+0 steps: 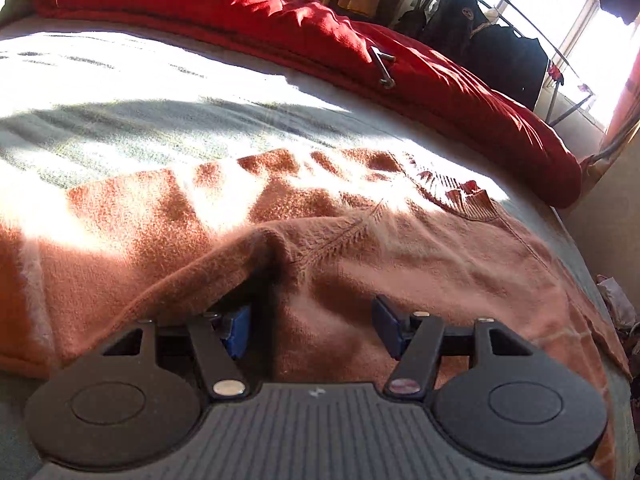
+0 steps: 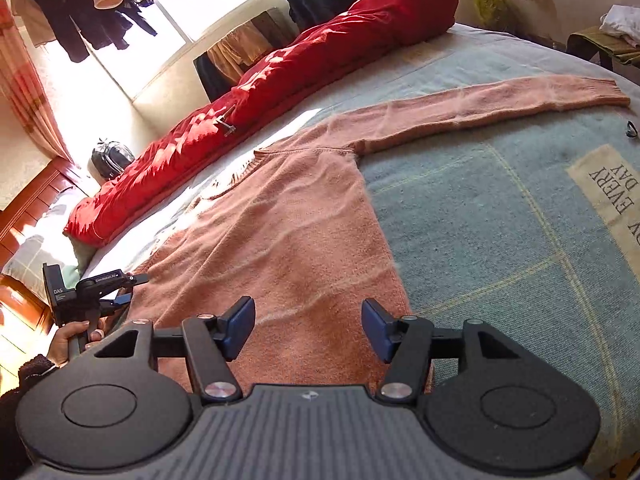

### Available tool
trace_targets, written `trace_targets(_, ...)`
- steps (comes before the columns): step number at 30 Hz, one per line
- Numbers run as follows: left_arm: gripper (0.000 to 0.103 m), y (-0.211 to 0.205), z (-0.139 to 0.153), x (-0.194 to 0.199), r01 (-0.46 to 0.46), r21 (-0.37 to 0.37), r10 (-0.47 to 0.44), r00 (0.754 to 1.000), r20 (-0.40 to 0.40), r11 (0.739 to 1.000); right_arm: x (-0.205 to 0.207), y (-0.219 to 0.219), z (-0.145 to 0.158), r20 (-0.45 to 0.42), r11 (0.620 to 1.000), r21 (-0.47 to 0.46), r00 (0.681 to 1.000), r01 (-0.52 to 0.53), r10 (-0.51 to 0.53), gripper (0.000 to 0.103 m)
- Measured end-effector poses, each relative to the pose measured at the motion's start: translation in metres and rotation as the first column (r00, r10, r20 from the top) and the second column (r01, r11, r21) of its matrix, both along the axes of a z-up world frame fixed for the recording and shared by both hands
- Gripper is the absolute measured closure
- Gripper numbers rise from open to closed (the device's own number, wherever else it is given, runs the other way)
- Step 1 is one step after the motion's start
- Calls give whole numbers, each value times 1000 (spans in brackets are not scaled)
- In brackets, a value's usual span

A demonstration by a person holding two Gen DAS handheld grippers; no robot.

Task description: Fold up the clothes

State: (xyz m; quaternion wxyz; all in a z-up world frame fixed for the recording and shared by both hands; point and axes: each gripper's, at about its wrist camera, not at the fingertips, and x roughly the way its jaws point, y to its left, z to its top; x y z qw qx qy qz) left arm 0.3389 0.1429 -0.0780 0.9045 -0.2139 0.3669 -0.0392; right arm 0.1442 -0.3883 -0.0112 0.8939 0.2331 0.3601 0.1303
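Note:
A salmon-pink knit sweater (image 2: 288,220) lies flat on the bed, one sleeve (image 2: 500,100) stretched out to the far right. My right gripper (image 2: 308,330) is open and empty, hovering over the sweater's near hem. My left gripper (image 1: 312,326) is open at the sweater's (image 1: 360,248) left edge; a raised fold of the knit drapes over its left blue pad (image 1: 238,330). The left gripper also shows in the right wrist view (image 2: 124,298), held by a hand at the sweater's left side.
The bed has a blue-grey checked blanket (image 2: 500,220). A red duvet (image 2: 280,80) lies bundled along the far side, also in the left wrist view (image 1: 280,28). Clothes hang on a rack (image 1: 492,36) by the window. A wooden dresser (image 2: 32,216) stands left.

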Motion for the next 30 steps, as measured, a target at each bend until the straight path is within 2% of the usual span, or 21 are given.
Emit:
trace_targets(2, 52, 1, -2, 4, 0, -39, 1, 999, 33, 999, 10, 10, 2, 11, 1000, -10, 1000, -27, 27, 38)
trace_targets(3, 79, -2, 0, 2, -5, -15, 5, 999, 44, 1000, 14, 15, 2, 14, 999, -15, 999, -37, 38, 37)
trace_targets(4, 95, -6, 3, 0, -12, 19, 11, 999, 52, 1000, 18, 19, 1, 14, 999, -19, 999, -46, 47, 36)
trace_targets(5, 95, -9, 5, -1, -20, 54, 17, 998, 61, 998, 23, 24, 0, 13, 998, -22, 998, -56, 56, 35)
trace_targets(9, 94, -13, 34, -15, -67, 159, 35, 980, 195, 985, 39, 35, -7, 1, 997, -14, 997, -79, 79, 35)
trace_targets(11, 93, -10, 40, -8, -88, 191, 49, 978, 204, 978, 44, 39, -12, -9, 996, -10, 996, -84, 84, 35)
trace_targets(12, 93, -9, 39, -4, -92, 200, 52, 979, 195, 976, 45, 40, -14, -13, 996, -9, 996, -84, 84, 35)
trace_targets(14, 92, -8, 27, 9, -71, 200, 47, 991, 121, 977, 46, 41, -18, -29, 996, -5, 996, -84, 83, 35)
trace_targets(16, 86, -8, 13, 13, -46, 220, 31, 997, 70, 974, 46, 40, -22, -48, 997, 0, 995, -83, 83, 35)
trace_targets(18, 85, -9, 8, 9, -24, 235, 12, 998, 55, 972, 44, 39, -24, -62, 997, -11, 995, -82, 82, 34)
trace_targets(24, 76, -20, 32, -32, 36, 314, -45, 999, 24, 949, 39, 38, -19, -48, 996, -27, 996, -83, 81, 33)
trace_targets(26, 75, -30, 44, -55, 79, 325, -95, 995, 32, 942, 39, 43, -16, -30, 994, -35, 994, -102, 101, 31)
trace_targets(28, 65, -47, 57, -81, 149, 324, -173, 984, 47, 934, 43, 50, -16, -25, 991, -49, 992, -123, 122, 31)
trace_targets(30, 57, -70, 63, -106, 247, 331, -279, 959, 52, 911, 51, 60, -18, -26, 986, -73, 989, -148, 146, 31)
